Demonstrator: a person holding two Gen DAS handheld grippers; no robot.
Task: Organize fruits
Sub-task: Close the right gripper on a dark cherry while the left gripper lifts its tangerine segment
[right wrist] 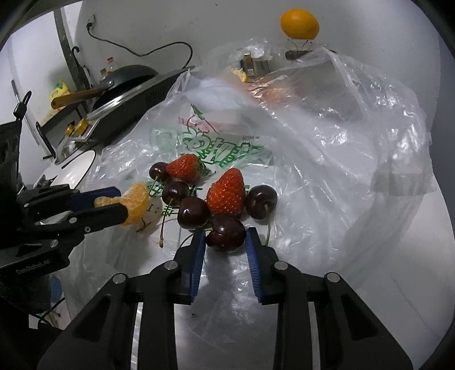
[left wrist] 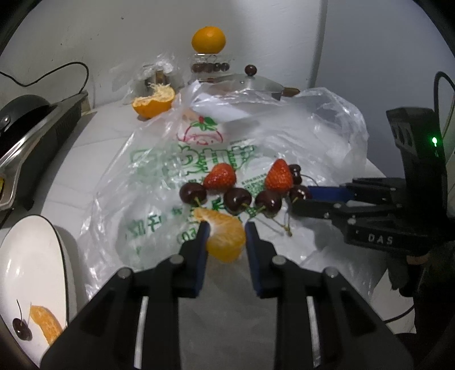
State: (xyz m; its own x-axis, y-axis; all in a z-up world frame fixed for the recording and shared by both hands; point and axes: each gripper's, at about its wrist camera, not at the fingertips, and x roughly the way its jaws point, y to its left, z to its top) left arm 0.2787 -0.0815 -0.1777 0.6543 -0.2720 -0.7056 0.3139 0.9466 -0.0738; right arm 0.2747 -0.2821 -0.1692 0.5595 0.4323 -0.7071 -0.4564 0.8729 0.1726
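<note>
Left wrist view: the left gripper squeezes an orange slice, just in front of the strawberries on the plastic bag; right wrist view: the right gripper sits narrow around a cherry, touching the nearest strawberry; I cannot tell if it squeezes.

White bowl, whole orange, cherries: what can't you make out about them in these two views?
- White bowl: left wrist view, cut off by the lower-left edge; only one dark cherry and one orange segment show inside.
- Whole orange: right wrist view, its support is hidden behind the crumpled clear plastic bag.
- Cherry: left wrist view, half hidden behind a red strawberry.
</note>
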